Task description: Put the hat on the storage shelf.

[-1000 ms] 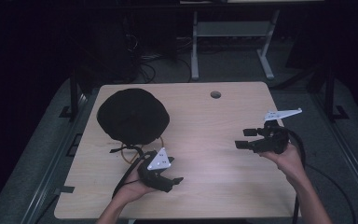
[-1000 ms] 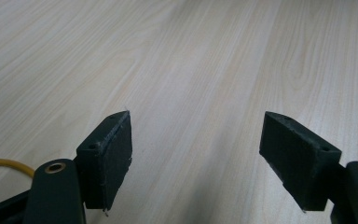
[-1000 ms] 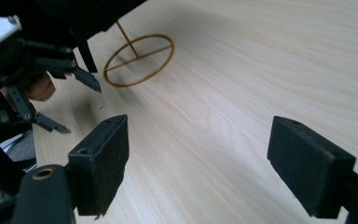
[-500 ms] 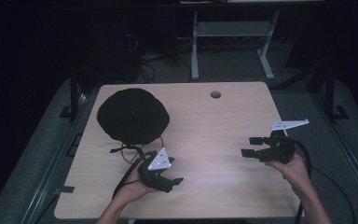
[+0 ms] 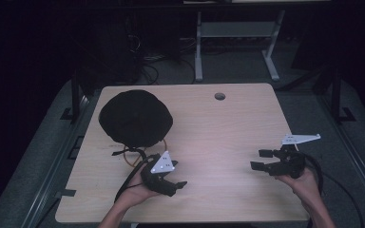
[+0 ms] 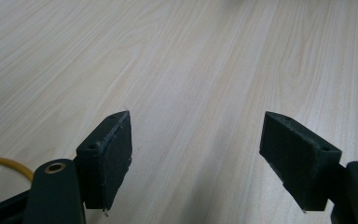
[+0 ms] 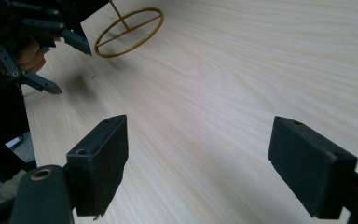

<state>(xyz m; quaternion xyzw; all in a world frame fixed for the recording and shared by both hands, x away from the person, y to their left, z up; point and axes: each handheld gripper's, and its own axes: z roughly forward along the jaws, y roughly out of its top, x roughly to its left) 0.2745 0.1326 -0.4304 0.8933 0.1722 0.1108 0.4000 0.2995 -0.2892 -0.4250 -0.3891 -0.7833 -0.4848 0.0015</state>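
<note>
left gripper [image 5: 178,186]: jaws wide, empty, at 7 o'clock | right gripper [image 5: 261,160]: wide, empty, at 4 o'clock | yellow ring [image 7: 129,31]: beside black hat [image 5: 135,118], 9 o'clock | advice: approach the ring low, jaws astride its rim

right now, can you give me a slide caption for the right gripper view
Open right hand-held gripper low over the wooden table, facing the left hand-held gripper and a yellow wire ring.
</note>
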